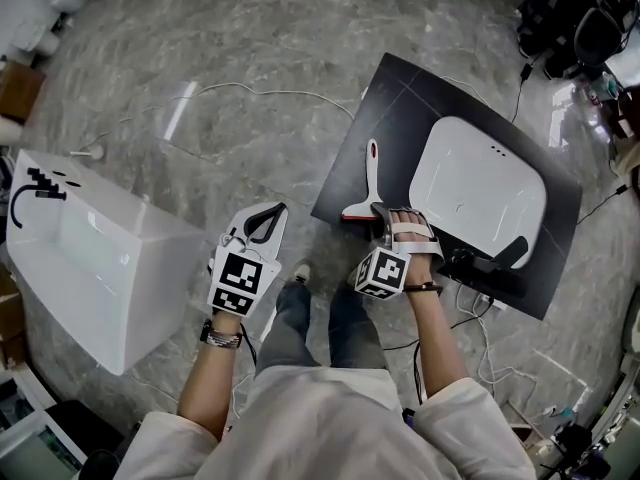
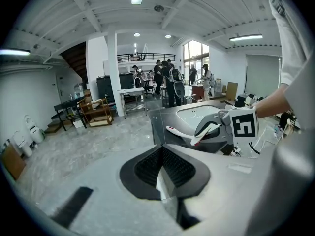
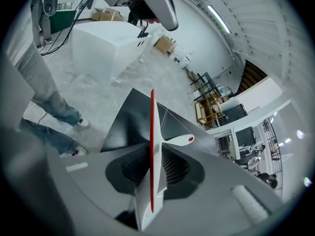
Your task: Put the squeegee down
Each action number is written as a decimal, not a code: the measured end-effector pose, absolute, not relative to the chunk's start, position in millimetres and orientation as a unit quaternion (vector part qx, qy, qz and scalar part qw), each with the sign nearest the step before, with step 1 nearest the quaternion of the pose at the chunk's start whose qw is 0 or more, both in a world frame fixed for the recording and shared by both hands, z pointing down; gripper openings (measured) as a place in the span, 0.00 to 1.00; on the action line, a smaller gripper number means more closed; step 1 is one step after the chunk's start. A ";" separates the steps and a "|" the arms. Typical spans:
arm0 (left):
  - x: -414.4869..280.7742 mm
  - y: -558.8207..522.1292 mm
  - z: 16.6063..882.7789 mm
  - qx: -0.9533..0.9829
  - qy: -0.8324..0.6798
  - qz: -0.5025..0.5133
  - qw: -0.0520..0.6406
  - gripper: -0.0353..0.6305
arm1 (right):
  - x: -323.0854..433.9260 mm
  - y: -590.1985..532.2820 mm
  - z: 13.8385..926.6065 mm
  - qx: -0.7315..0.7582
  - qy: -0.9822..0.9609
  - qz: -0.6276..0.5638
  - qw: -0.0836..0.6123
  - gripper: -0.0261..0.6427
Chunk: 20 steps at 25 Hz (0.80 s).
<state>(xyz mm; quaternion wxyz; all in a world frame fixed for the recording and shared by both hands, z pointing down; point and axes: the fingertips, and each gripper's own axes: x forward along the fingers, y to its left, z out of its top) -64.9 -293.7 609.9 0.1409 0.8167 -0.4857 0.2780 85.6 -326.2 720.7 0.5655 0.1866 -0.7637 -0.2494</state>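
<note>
Squeegee (image 1: 368,180) looks to be resting on the dark counter (image 1: 400,98), down by its near-left corner, between the left edge and the white basin (image 1: 475,183). Its long axis runs roughly along that edge, with the blade (image 1: 358,213) end toward the person and the handle (image 1: 372,156) pointing away. It's white plastic with a red rubber strip and a small red dot at the handle tip.

The right tool (image 1: 385,220) is right at the blade end, jaws only narrowly apart with the blade standing between them. Ribbed pads show on both sides, so I'd say they're just off it, not squeezing. The left tool (image 1: 262,223) hangs over the floor off the counter, tips together, nothing in it.

So the right hand's the near one, and I reckon backing straight off toward the person clears the blade without dragging it.
</note>
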 end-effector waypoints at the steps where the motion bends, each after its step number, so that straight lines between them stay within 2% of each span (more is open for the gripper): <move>1: -64.7 -292.2 611.1 0.816 -0.486 0.279 0.142 0.06 | 85.1 -324.7 722.8 0.181 -0.766 -0.246 0.565 0.15; 5: -61.8 -285.9 616.4 0.815 -0.485 0.281 0.149 0.06 | 82.4 -317.2 733.2 0.151 -0.771 -0.240 0.570 0.27; 20: -62.9 -262.6 624.6 0.809 -0.490 0.276 0.170 0.06 | 81.8 -300.1 738.3 0.104 -0.796 -0.158 0.575 0.35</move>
